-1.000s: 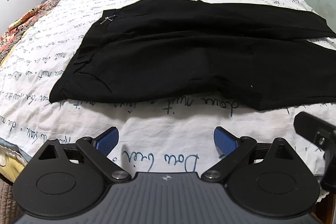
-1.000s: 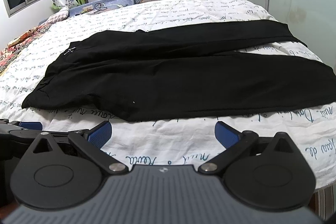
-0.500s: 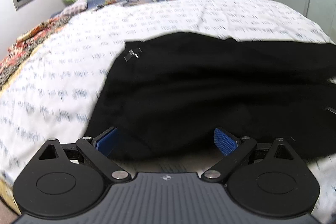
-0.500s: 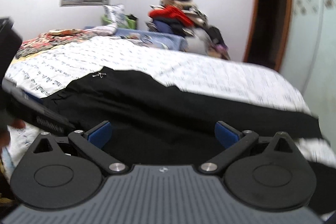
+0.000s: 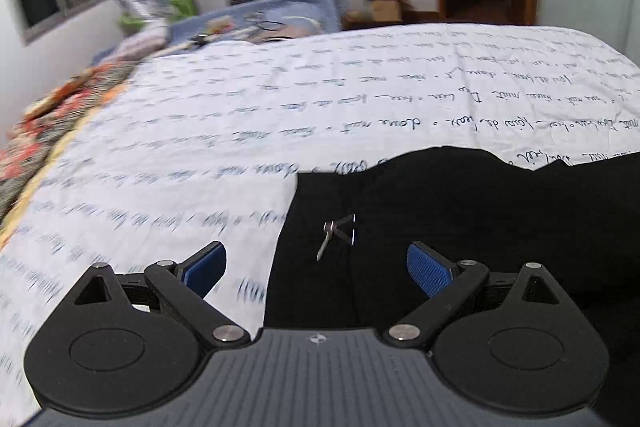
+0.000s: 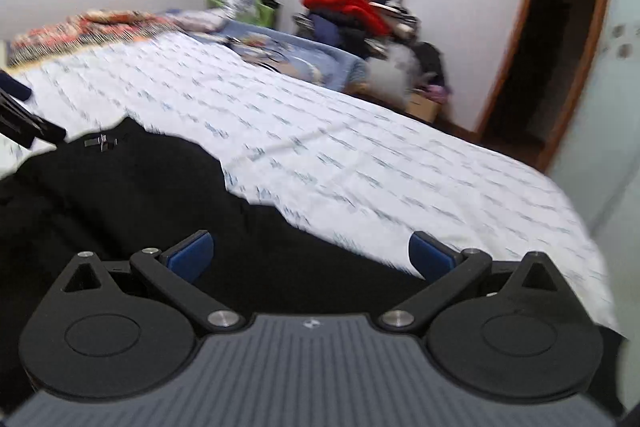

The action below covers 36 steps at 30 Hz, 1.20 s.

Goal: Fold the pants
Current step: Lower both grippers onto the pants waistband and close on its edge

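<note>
Fingers on both my grippers are spread and empty: the left gripper (image 5: 316,263) hangs over the waist corner of the pants (image 5: 480,227) by the clasp (image 5: 338,231), the right gripper (image 6: 310,253) over their far edge, lying flat on the bed (image 6: 360,155); I'd guess to pinch that edge for folding.

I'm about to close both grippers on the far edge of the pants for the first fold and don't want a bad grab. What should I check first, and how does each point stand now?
1. Left gripper open: ok.
2. Right gripper open: ok.
3. Left gripper over the black pants near the waist clasp: ok.
4. Right gripper over the pants' far edge: ok.
5. Fingers touching fabric: cannot tell.
6. Bedsheet beyond the pants free of other things: ok.
</note>
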Tool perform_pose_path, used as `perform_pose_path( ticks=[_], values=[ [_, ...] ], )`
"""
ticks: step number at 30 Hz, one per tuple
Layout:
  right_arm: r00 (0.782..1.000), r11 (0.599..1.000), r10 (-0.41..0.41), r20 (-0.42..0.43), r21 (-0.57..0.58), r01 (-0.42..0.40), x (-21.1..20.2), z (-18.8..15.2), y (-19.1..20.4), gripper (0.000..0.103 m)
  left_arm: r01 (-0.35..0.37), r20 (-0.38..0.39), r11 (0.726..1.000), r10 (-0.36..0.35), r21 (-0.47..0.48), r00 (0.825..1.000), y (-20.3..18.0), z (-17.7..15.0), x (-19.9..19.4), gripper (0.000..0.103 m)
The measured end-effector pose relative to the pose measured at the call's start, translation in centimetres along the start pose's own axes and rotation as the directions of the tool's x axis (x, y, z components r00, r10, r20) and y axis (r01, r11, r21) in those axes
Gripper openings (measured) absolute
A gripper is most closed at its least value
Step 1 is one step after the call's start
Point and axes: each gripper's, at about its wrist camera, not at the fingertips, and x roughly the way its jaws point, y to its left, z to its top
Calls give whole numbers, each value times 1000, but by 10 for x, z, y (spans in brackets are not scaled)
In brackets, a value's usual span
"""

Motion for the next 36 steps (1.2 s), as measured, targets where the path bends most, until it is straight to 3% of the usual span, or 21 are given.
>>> perform_pose_path(
  ticks=[2,6,9,14,17,21,24,26,27,29,31,35,36],
  values=[
    [996,996,86,-7,-16,-86,26,5,-11,103,9,-13,1000,-9,19,1000,7,11,21,98],
    [981,985,153,-122,-57,-161,80,10,-23,103,45,-12,997,-44,68,999,17,20,53,98],
    [956,963,249,-155,-62,-261,106,16,-33,94,138,-23,986,-136,89,990,26,25,74,98],
    [920,938,324,-221,-49,-342,147,26,-43,81,228,-17,968,-228,103,974,35,28,104,98],
    [879,911,394,-270,-12,-412,163,25,-44,69,314,-14,943,-314,107,949,39,29,116,98],
    [830,870,466,-307,-12,-493,168,18,-40,70,432,-31,898,-431,88,902,42,33,131,98],
    [809,852,496,-316,-1,-524,172,14,-39,69,456,-64,888,-453,51,889,43,35,145,98],
    [798,844,518,-308,28,-536,173,15,-43,58,454,-53,890,-452,48,891,41,35,146,97],
    [791,837,532,-303,43,-546,174,16,-45,44,448,-55,892,-445,55,894,39,35,146,97],
    [790,836,534,-303,46,-547,173,17,-45,30,436,-62,897,-432,68,900,36,34,142,79],
    [788,832,537,-301,35,-553,169,17,-44,13,392,-56,916,-389,83,920,34,33,136,57],
    [821,854,489,-294,-31,-519,157,19,-35,7,372,-32,926,-371,60,928,42,33,118,33],
    [837,864,466,-288,-57,-500,153,20,-31,6,357,-13,932,-357,55,934,43,33,113,21]
  ],
)
